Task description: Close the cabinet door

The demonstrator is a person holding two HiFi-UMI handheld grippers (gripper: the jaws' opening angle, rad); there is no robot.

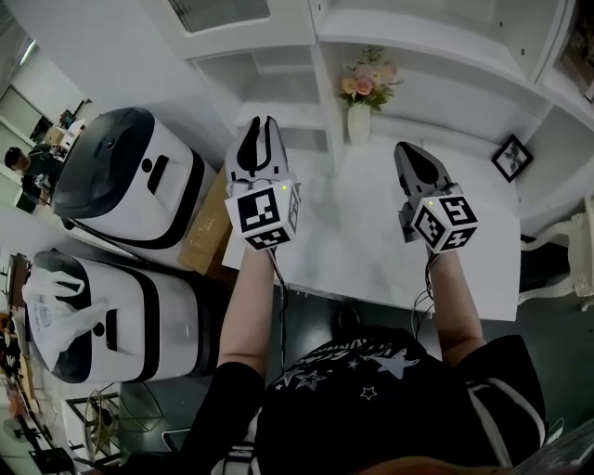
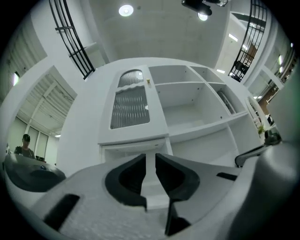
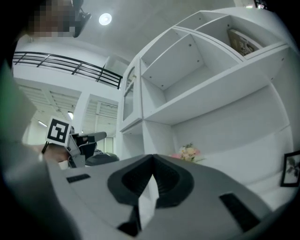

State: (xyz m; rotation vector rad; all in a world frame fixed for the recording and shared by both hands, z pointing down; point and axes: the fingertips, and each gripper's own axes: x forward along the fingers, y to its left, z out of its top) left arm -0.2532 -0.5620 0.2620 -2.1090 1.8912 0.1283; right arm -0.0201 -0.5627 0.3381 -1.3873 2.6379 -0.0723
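Note:
The white cabinet door point(image 2: 130, 101) has a ribbed glass pane and a small knob point(image 2: 148, 82). In the left gripper view it sits up and left of the open shelves and looks flush with the cabinet front. Its lower edge shows at the top of the head view as the cabinet door point(image 1: 223, 11). My left gripper point(image 1: 263, 125) point(image 2: 150, 157) points at the cabinet from below, well short of the door. Its jaws stand a narrow slit apart with nothing between them. My right gripper point(image 1: 413, 153) point(image 3: 152, 157) is over the white table point(image 1: 371, 232), its tips together and empty.
A vase of flowers point(image 1: 360, 111) point(image 3: 189, 152) stands at the back of the table. A small picture frame point(image 1: 511, 156) leans at the right. Two white-and-black machines point(image 1: 130, 176) and a cardboard box point(image 1: 206, 232) stand left of the table.

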